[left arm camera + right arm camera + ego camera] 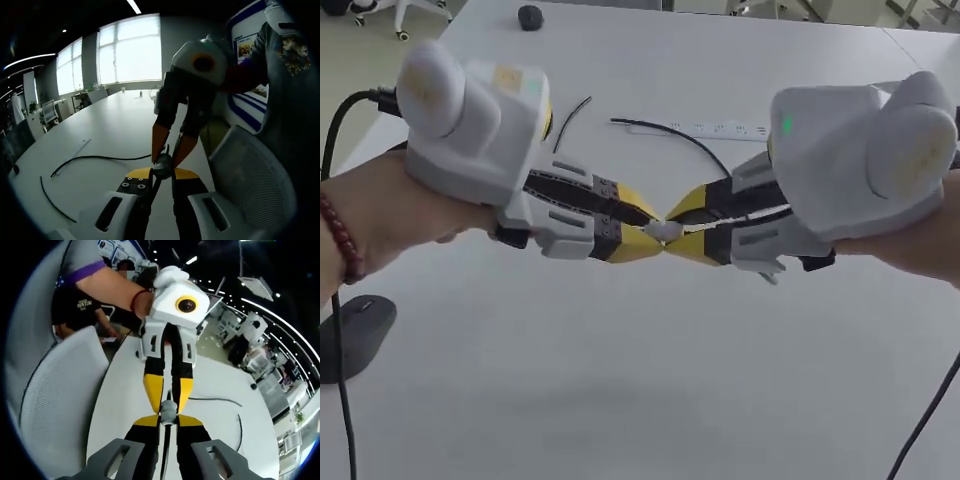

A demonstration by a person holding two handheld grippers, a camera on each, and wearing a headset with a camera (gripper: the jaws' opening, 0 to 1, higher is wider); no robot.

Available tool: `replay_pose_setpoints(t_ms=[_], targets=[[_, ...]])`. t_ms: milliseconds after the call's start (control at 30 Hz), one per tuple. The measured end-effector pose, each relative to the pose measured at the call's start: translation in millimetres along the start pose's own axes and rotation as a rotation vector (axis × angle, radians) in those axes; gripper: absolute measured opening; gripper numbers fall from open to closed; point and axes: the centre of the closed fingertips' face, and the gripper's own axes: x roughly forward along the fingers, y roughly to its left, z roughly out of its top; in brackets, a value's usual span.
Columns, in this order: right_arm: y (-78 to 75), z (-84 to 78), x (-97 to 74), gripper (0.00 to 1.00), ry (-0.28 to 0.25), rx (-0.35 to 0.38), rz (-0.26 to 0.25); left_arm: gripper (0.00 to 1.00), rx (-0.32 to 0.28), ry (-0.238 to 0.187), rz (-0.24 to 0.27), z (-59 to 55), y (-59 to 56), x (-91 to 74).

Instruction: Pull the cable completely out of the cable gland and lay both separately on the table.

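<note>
Above the white desk (620, 390), my left tongs (653, 236) clenched the small pale cable gland (666, 232), my right tongs (680, 229) its thin cable (752, 214), opposed for a straight pull.

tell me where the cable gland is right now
The cable gland hangs above the white table, mid head view, where the left claw and right claw meet tip to tip; its cable runs back along the right claw.

Small grey cable gland (663, 232) midair, cable (740, 219) trailing from it.
</note>
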Motion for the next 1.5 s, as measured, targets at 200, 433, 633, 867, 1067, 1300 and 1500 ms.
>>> replay_pose_setpoints(t_ms=[200,433,633,867,1067,1300,1500], targets=[[-6.9,-0.2,3.2,0.06,0.018,-0.121,-0.062,0.15,-0.076,-0.019,0.021,1.3,6.0,-3.4],[-7.1,2.5,2.6,0.06,0.018,-0.164,-0.091,0.15,-0.132,-0.029,0.030,1.6,8.2,-4.8],[-6.8,0.3,2.9,0.06,0.009,-0.129,-0.080,0.15,-0.149,-0.024,0.032,-1.0,7.6,-2.3],[-7.5,-0.3,1.4,0.06,0.005,-0.092,-0.072,0.15,-0.145,-0.025,0.036,0.2,7.4,-0.6],[-8.4,0.2,0.3,0.07,-0.001,-0.080,-0.074,0.15,-0.164,-0.030,0.042,1.5,8.0,0.0],[-7.6,-0.2,0.9,0.08,-0.021,0.031,-0.048,0.15,-0.151,-0.015,0.053,-1.3,7.5,-0.3],[-6.4,4.0,-1.3,0.08,-0.061,0.103,-0.022,0.15,-0.120,0.007,0.054,-7.1,5.8,-5.4]])
